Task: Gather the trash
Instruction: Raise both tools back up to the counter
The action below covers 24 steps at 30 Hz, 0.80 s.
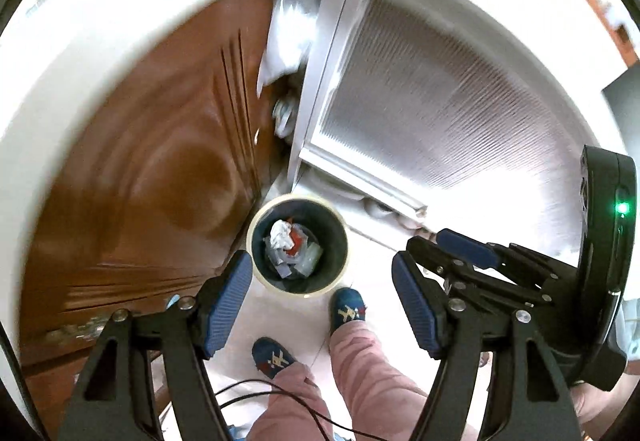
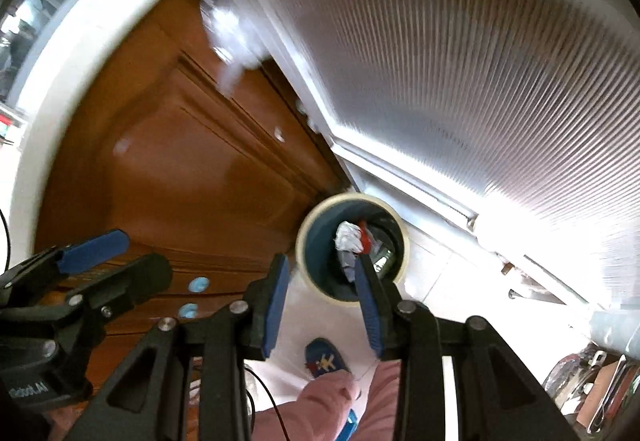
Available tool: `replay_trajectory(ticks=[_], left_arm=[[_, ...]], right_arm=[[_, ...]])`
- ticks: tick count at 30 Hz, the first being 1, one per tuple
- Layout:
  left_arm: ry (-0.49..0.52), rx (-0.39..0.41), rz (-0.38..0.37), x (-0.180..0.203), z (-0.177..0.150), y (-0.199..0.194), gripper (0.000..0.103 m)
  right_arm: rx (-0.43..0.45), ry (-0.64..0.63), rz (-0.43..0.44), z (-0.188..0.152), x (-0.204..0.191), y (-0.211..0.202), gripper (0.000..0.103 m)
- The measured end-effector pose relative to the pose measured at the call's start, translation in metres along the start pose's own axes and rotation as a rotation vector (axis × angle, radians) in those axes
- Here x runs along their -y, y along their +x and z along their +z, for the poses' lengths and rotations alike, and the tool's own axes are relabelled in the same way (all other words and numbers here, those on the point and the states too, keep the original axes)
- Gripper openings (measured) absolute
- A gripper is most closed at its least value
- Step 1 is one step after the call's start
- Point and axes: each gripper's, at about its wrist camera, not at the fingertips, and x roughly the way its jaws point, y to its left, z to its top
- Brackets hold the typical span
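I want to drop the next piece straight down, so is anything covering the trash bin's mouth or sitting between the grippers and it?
Nothing visible does. The trash bin stands open on the floor with no lid, only crumpled trash at its bottom. The left gripper and the right gripper both hang open and empty above it.

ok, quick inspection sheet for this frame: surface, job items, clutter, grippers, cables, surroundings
Surface: pale floor, mostly bare around the bin.
Job's things: round bin with cream rim, standing on the floor; crumpled white paper, a red scrap and clear wrappers inside.
Clutter: jumbled items at the right edge of the right wrist view, too blurred to name.
Grippers: left gripper open, empty, above the bin; right gripper open, empty.
Cables: thin black cable across the person's pink trouser legs.
Surroundings: brown wooden door, ribbed frosted panel, blue slippers.
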Motion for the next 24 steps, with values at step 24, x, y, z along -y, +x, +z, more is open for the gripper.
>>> replay_trajectory(ticks=[24], left_arm=[[0.179,0.403,-0.049,0.041,0.086,-0.232,0.073]], right_arm=[[0.513,-0.137,0.001,0.079,-0.068,-0.246,0.044]])
